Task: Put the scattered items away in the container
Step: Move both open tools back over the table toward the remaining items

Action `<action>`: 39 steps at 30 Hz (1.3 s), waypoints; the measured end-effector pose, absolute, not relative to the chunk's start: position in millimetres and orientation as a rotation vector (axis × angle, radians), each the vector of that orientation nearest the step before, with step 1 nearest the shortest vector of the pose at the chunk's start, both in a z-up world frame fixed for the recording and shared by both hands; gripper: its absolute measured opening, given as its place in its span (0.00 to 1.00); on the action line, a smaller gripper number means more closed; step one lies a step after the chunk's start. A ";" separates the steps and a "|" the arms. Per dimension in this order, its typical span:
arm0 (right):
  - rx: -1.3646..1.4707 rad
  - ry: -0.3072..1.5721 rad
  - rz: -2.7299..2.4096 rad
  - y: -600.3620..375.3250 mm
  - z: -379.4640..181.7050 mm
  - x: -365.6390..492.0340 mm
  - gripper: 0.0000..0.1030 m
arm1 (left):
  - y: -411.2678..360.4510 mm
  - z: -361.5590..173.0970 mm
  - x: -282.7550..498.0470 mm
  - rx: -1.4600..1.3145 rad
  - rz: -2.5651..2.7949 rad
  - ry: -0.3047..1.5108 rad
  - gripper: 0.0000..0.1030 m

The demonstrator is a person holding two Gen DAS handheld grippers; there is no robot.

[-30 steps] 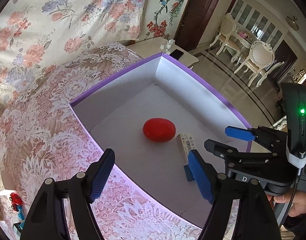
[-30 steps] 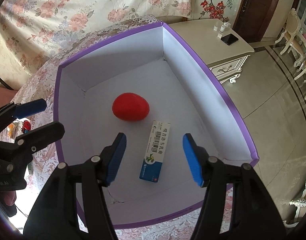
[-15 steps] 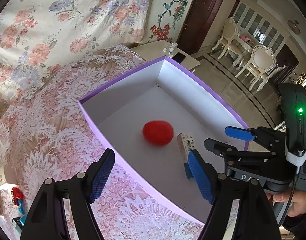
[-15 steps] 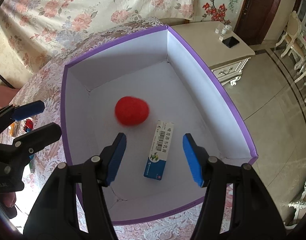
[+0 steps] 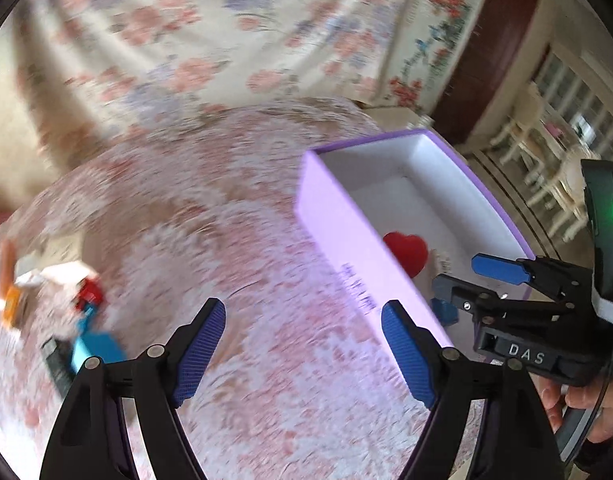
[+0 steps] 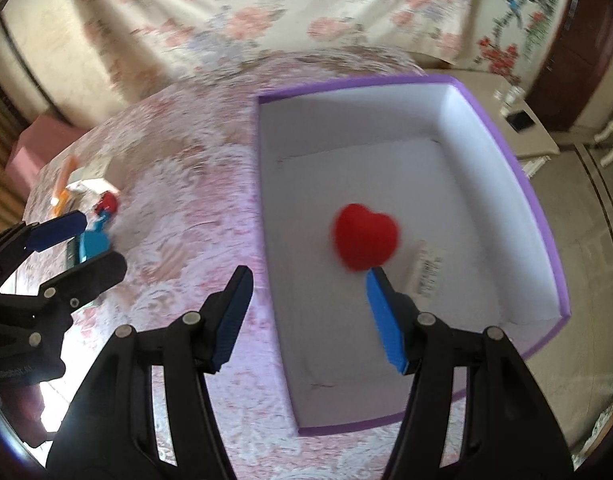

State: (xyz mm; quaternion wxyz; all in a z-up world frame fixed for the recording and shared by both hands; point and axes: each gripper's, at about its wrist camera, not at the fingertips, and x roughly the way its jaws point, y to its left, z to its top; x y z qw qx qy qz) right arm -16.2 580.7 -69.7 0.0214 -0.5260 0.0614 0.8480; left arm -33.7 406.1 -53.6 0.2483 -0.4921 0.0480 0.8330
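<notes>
Lying at the left edge of both frames, the blurred small scattered items [image 5: 82,320] are neared by the empty, opening left gripper [image 5: 302,344], the right gripper [image 6: 306,320] held spread and empty.

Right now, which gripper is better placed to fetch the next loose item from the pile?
Left. The left gripper, empty with jaws opening, is nearer the pile; the right gripper straddles the purple box wall.
</notes>
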 end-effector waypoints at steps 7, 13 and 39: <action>-1.674 0.104 2.740 519.7 -65.6 -23.6 0.60 | 321.4 -61.0 -18.7 -1.407 2.305 0.031 0.79; -1.786 0.025 2.777 463.7 -80.1 -30.1 0.61 | 269.0 -72.5 -9.4 -1.442 2.302 0.024 0.79; -2.075 -0.294 2.839 304.4 -154.6 -50.7 0.63 | 126.9 -189.1 -24.1 -1.392 1.938 0.341 0.78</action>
